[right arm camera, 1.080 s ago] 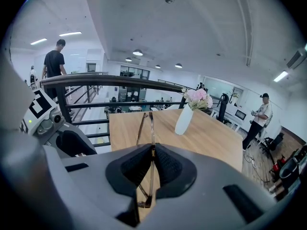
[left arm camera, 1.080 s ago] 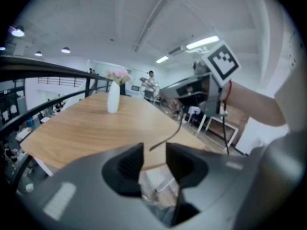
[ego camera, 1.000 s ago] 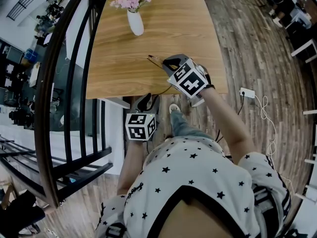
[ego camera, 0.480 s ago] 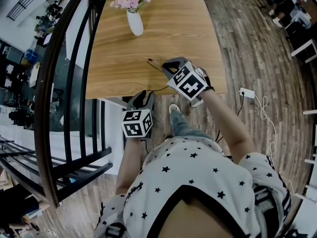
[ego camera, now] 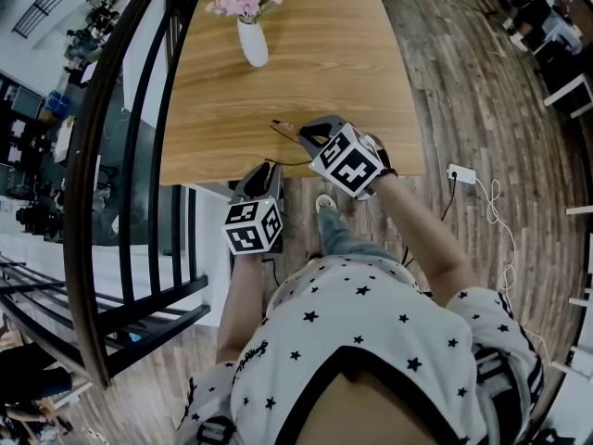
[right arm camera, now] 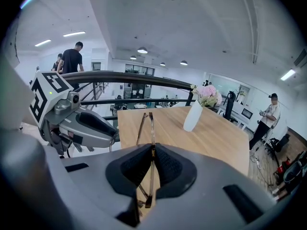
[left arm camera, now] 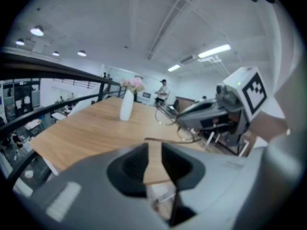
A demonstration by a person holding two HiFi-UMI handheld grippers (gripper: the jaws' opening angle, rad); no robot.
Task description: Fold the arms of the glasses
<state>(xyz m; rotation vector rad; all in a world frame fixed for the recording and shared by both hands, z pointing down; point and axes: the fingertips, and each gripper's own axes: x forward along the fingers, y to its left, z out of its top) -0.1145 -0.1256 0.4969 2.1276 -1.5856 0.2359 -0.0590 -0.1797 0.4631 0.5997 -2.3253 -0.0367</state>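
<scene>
My right gripper (ego camera: 310,135) is shut on the thin-rimmed glasses (ego camera: 285,128) and holds them over the near edge of the wooden table (ego camera: 306,63). In the right gripper view the frame (right arm camera: 146,126) runs forward out of the closed right gripper (right arm camera: 152,150). One open arm (left arm camera: 168,141) of the glasses reaches towards my left gripper (left arm camera: 154,145). Its end lies just ahead of the fingertips. The left jaws have just been closing; a gap still shows between them, with only table behind it. In the head view the left gripper (ego camera: 262,172) is at the table's front edge, left of the right one.
A white vase (ego camera: 253,43) of pink flowers stands at the far left of the table. A black railing (ego camera: 139,156) runs along the table's left side. On the wooden floor to the right lies a white power strip (ego camera: 461,172) with its cable. People stand far off.
My left gripper has risen from below the table edge towards the glasses' open arm. My right gripper has shifted slightly left with the glasses.
</scene>
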